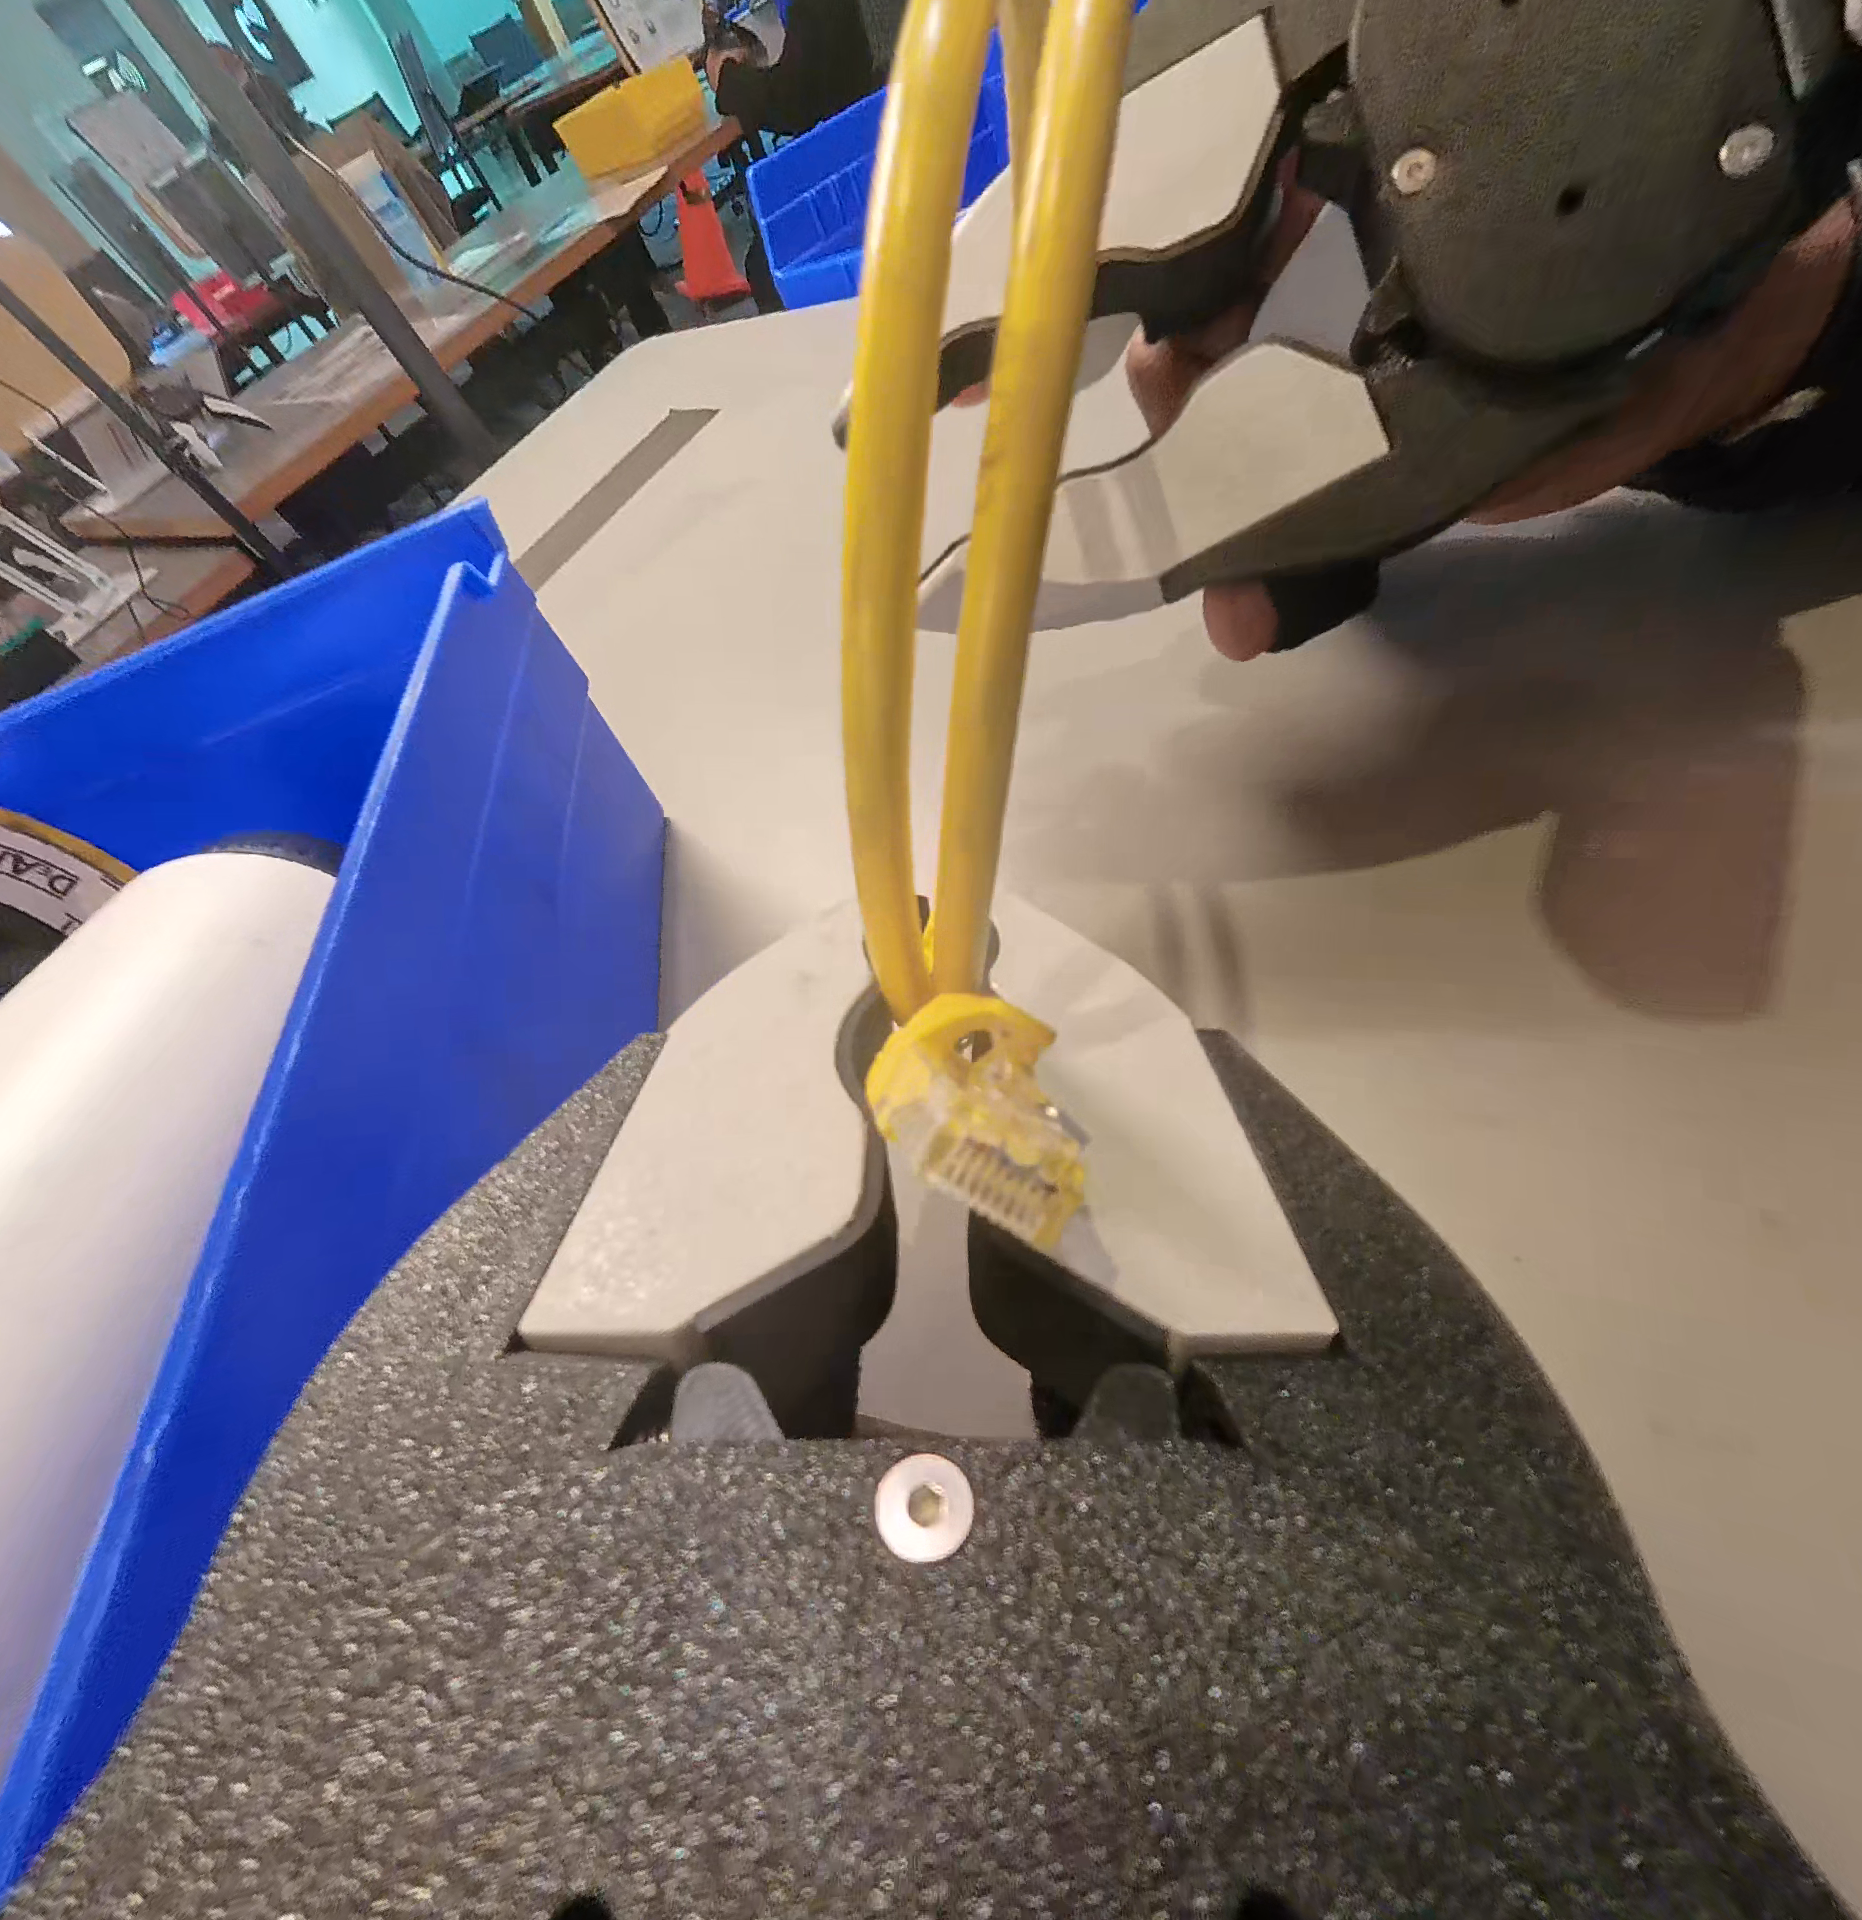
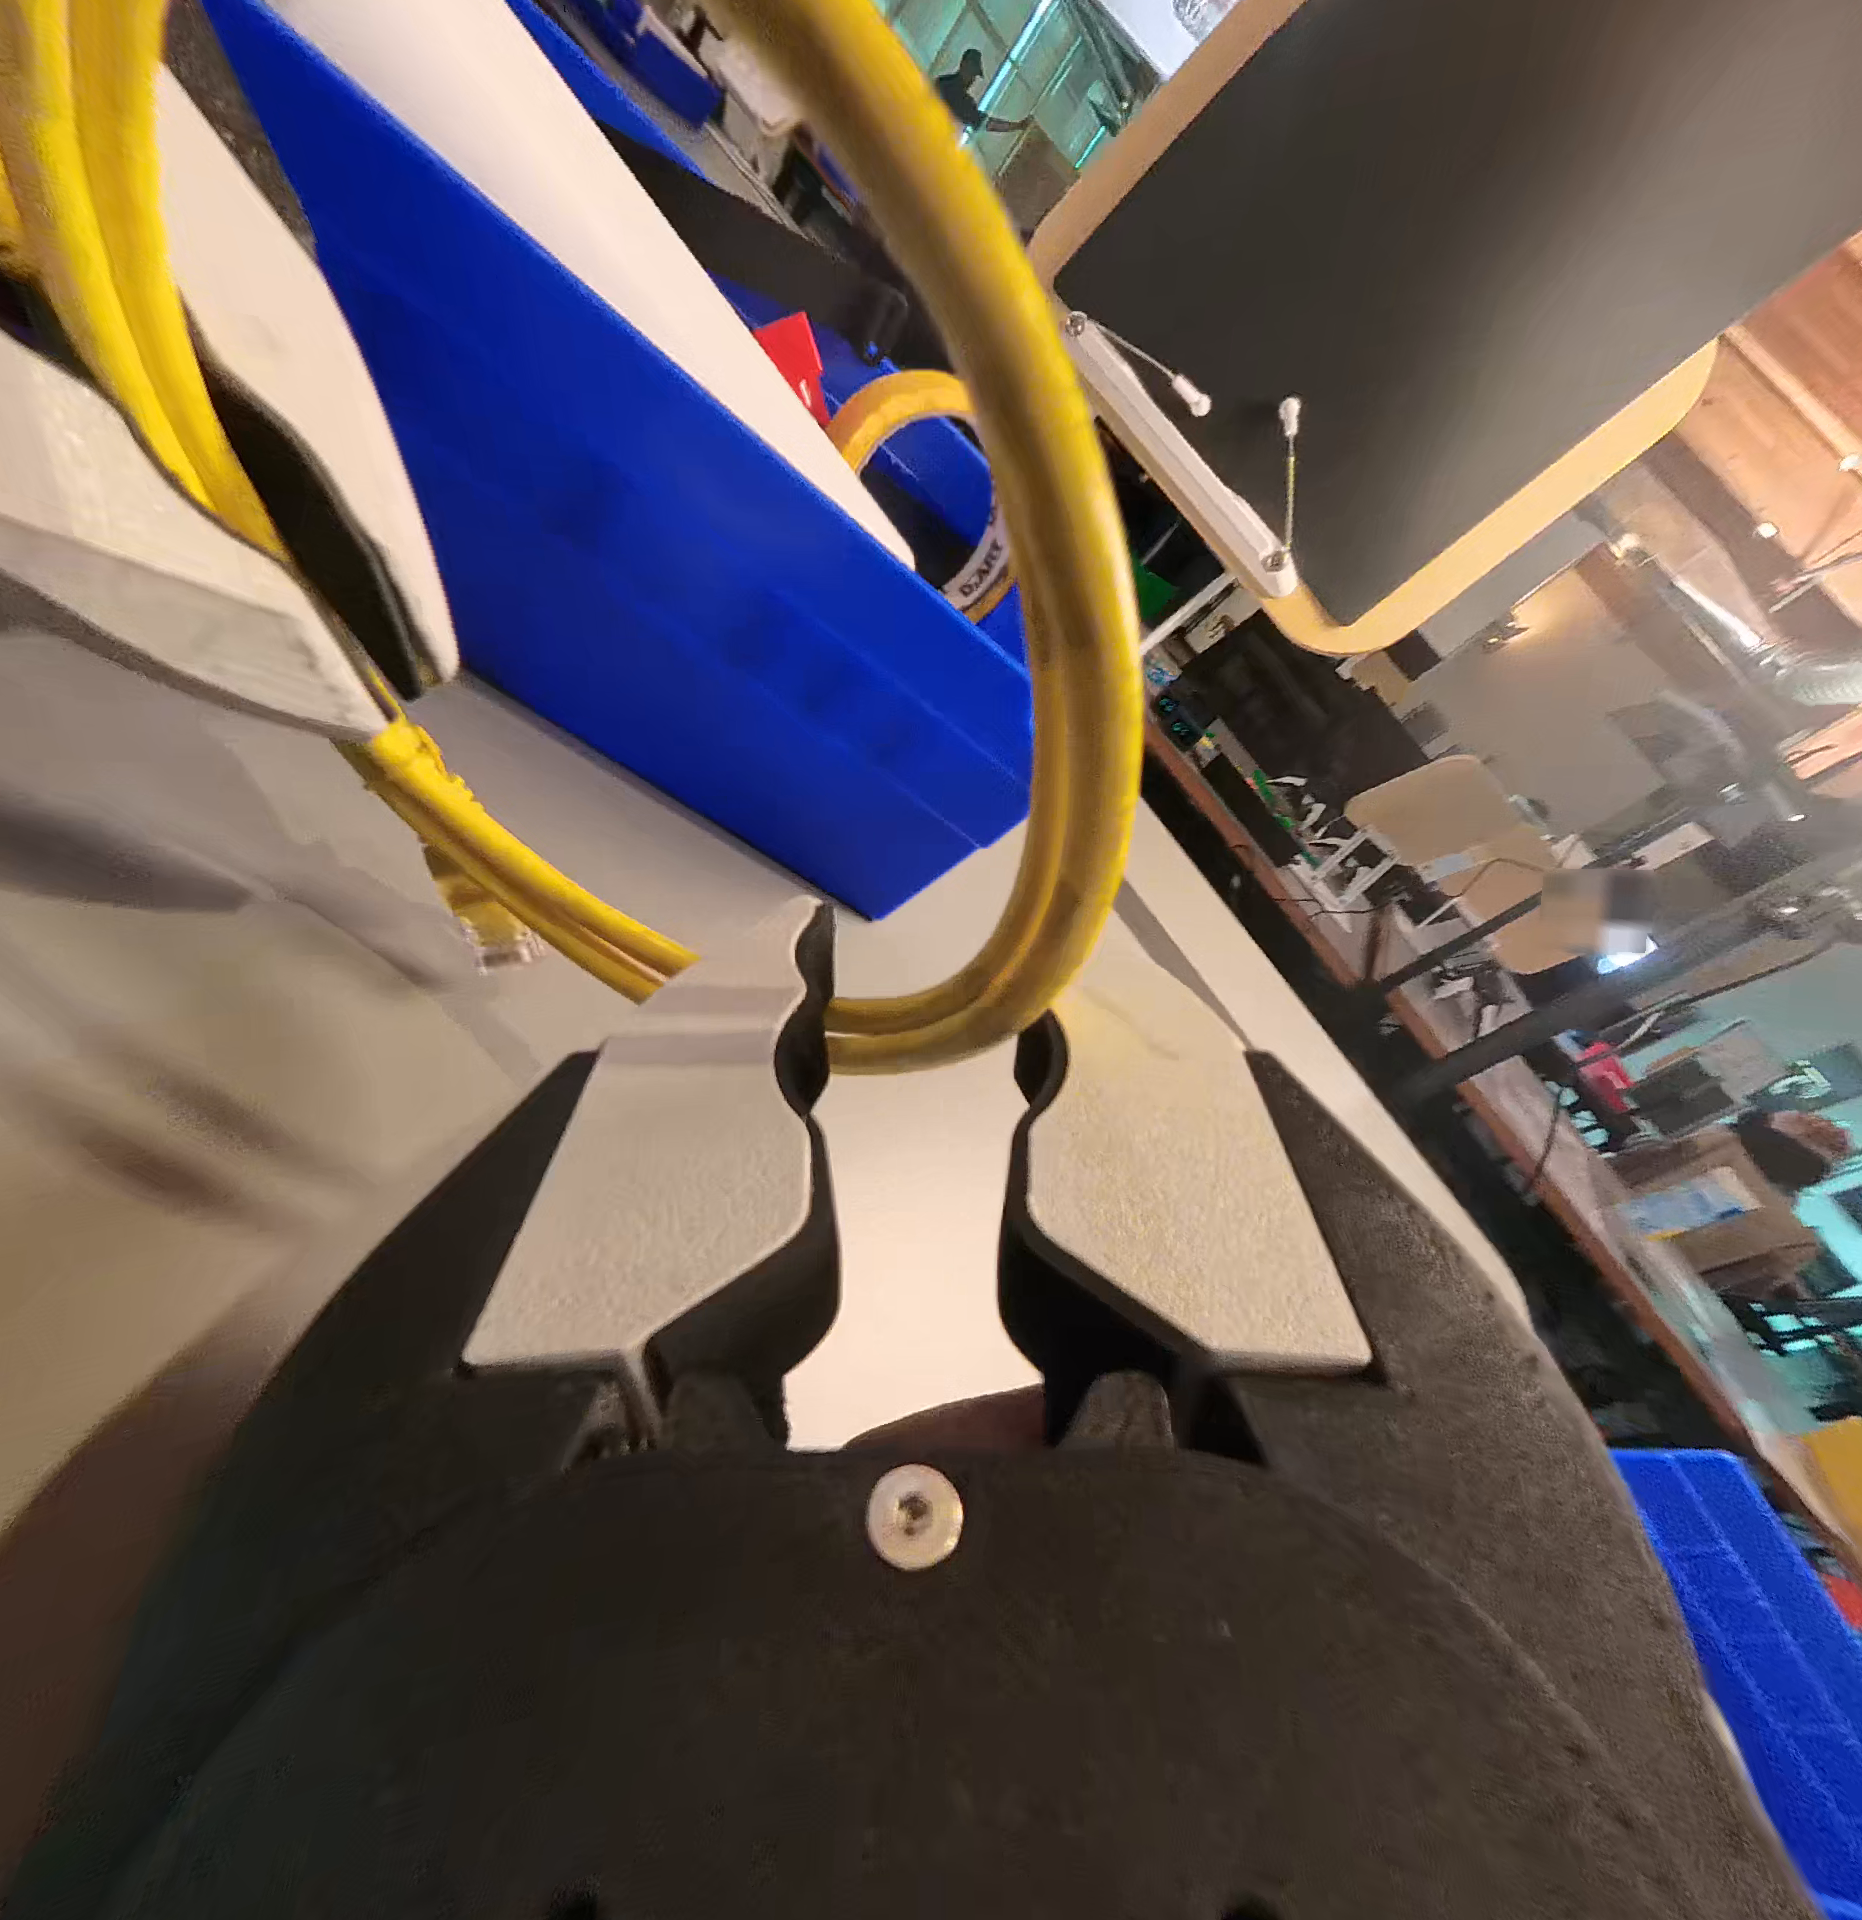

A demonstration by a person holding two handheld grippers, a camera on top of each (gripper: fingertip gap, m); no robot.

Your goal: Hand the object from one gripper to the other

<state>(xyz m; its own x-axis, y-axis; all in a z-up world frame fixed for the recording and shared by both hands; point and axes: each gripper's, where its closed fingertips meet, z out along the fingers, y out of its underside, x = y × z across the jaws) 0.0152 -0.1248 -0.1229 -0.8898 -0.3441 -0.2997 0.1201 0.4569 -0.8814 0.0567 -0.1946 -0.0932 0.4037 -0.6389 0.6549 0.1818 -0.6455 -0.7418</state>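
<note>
A yellow network cable point(image 1: 911, 540) is folded into a loop of doubled strands. My left gripper point(image 1: 925, 930) is shut on the strands just above the clear plug point(image 1: 979, 1127), and the loop rises from it. My right gripper point(image 1: 896, 509) comes in from the upper right, open, with its jaws on either side of the strands higher up. In the right wrist view the cable point(image 2: 1062, 665) curves through the gap between my right gripper's point(image 2: 927, 1003) open fingers at their notches. The left gripper point(image 2: 387, 707) shows there at upper left, clamped on the cable beside the plug point(image 2: 491, 925).
A blue bin point(image 1: 439, 831) stands close on the left of the grey table point(image 1: 1426, 1143), holding a white roll point(image 1: 106, 1039) and a tape roll point(image 1: 33, 862). The bin also shows in the right wrist view point(image 2: 646, 520). More blue bins point(image 1: 833, 177) and an orange cone point(image 1: 709, 239) lie beyond. One gripper's finger ends stand about 9 cm off the other's.
</note>
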